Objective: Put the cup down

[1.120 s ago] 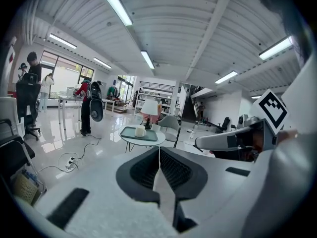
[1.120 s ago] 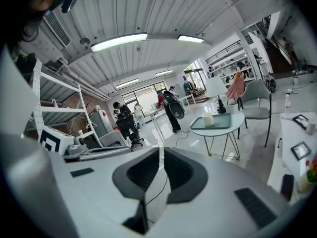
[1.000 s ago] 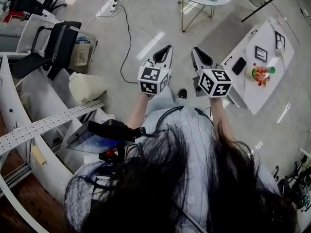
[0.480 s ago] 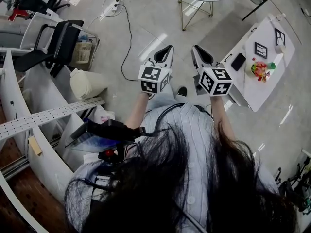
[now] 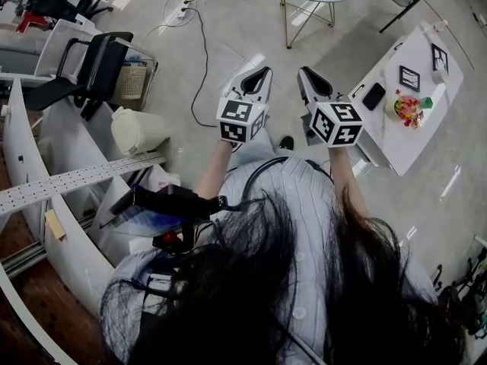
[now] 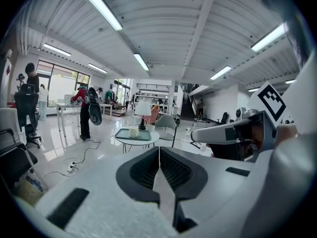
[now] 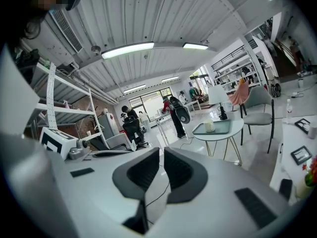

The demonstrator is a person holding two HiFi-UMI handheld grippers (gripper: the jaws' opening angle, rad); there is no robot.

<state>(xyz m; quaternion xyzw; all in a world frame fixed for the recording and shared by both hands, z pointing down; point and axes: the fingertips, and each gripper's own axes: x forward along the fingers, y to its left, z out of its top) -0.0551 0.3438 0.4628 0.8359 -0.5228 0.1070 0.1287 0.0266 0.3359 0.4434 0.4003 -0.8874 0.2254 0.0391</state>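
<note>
Cup [image 6: 133,132] stands on a tray [image 6: 123,134] on the round table [image 6: 136,142] across the floor, well apart from both your grippers. Your left gripper [image 5: 262,73] has its jaws pressed together, nothing in them. Your right gripper [image 5: 304,73] is closed down to a thin slit and also holds nothing. You hold the two side by side in front of you, tilted slightly down, pointing toward that table.
</note>
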